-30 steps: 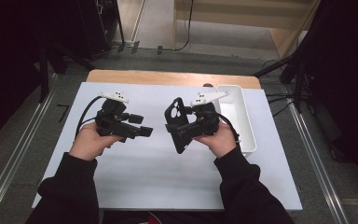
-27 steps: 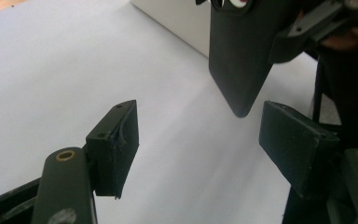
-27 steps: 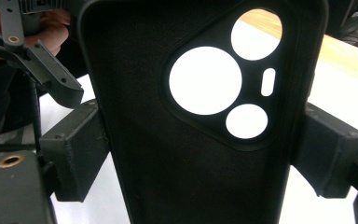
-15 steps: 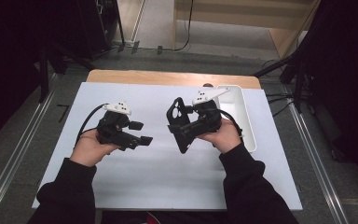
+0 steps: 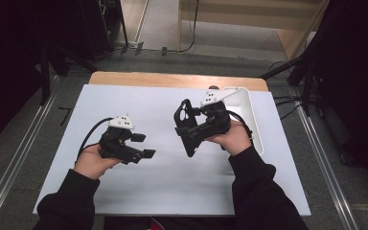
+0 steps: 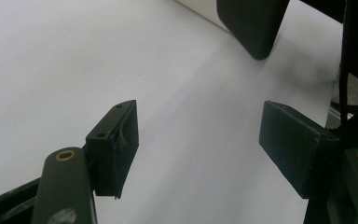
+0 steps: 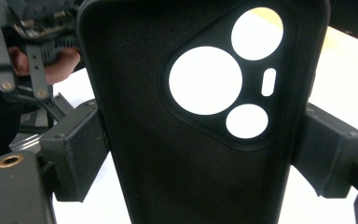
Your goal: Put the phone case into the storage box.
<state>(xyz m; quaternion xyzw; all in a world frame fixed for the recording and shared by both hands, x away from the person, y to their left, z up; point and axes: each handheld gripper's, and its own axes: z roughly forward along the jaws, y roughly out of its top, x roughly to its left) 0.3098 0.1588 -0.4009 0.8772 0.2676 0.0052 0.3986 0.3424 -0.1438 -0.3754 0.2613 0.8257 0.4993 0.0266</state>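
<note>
**Left hand dropped toward the mat, case in right grip**

Left gripper has sunk lower and nearer the person; jaws apart, empty. Right gripper clamps the black rubbery phone case with camera cutouts by its edges, held above the white mat. Pickup done; white tray beyond it, placement pending

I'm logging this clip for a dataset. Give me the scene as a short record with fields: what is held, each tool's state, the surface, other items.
held item: black phone case with round camera cutouts
right tool: shut on the phone case, pads on its two long edges
left tool: open, nothing between its jaws, above the mat
surface: white mat on a wooden table
other items: white tray at the mat's right edge, beside the right hand
</note>
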